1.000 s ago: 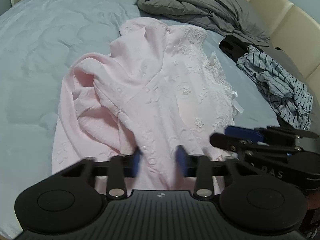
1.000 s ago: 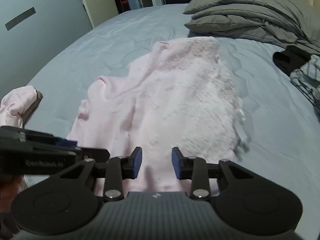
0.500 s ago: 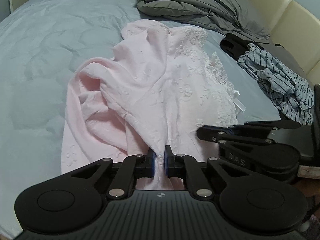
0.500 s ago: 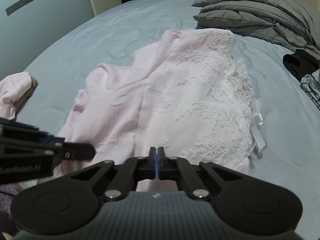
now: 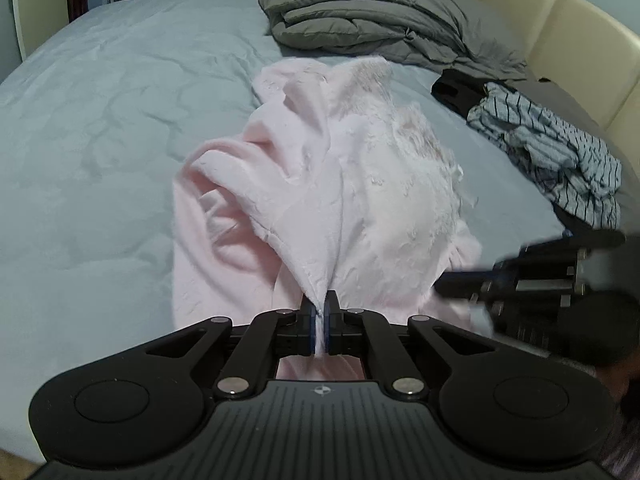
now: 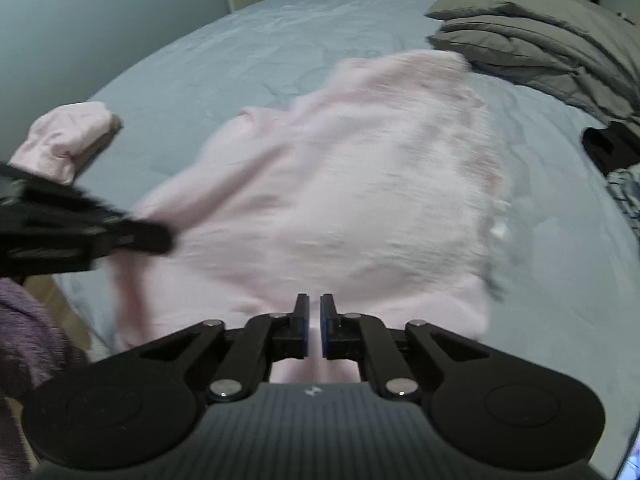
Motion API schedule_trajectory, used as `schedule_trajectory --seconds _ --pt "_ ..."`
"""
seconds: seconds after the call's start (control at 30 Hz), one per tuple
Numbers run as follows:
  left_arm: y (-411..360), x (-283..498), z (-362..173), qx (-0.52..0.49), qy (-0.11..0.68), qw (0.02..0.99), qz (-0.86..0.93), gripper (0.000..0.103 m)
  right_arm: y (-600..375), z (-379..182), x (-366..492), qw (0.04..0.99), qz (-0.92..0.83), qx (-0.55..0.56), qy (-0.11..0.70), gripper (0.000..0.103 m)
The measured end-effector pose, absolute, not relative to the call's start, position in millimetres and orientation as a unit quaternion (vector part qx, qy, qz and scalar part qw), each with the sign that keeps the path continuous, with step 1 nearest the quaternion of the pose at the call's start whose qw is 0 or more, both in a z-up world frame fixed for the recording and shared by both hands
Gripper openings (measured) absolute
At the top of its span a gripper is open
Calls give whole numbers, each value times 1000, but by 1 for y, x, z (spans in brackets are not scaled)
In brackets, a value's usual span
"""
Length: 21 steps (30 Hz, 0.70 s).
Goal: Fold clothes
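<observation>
Lifted since before, the pink garment (image 5: 340, 200) hangs bunched, creased, lace-edged.

Your left gripper (image 5: 319, 326): matte black, ribbed housing, round silver pivot screws, blue pads. Right gripper (image 6: 314, 326): identical build, blue pads.

**Fabrics and finishes on your bed**

Your pink garment (image 5: 328, 200) is soft matt cloth with a fuzzy, lacy patch. The bedspread (image 5: 100, 140) looks quilted and matt, the grey duvet (image 5: 380, 12) puffy. Your left gripper (image 5: 319, 320) is matt black plastic; the headboard (image 5: 560, 32) looks smooth, leathery.
</observation>
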<state>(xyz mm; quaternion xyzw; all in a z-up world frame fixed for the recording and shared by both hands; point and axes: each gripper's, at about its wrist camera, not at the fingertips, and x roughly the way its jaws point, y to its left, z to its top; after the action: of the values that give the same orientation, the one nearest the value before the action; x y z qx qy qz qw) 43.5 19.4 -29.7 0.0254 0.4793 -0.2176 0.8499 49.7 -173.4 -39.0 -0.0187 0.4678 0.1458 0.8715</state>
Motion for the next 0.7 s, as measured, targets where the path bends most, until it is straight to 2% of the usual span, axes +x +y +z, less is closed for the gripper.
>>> schedule_trajectory --seconds 0.03,0.07,0.1,0.33,0.5,0.7 --pt "23 40 -30 29 482 849 -216 2 -177 -39 49 873 139 -17 467 41" --pt "27 37 -31 33 485 847 -214 2 -182 -39 49 876 130 -14 464 52" --pt "31 34 -32 37 488 846 -212 2 -186 -39 49 879 124 -10 460 54" --pt "55 17 -38 55 512 834 -200 2 -209 -43 57 885 86 30 456 55" --pt "65 6 -48 63 529 822 -202 2 -213 -54 73 879 79 76 464 63" --pt "74 -6 -56 74 547 808 -207 1 -195 -58 83 867 122 112 470 64"
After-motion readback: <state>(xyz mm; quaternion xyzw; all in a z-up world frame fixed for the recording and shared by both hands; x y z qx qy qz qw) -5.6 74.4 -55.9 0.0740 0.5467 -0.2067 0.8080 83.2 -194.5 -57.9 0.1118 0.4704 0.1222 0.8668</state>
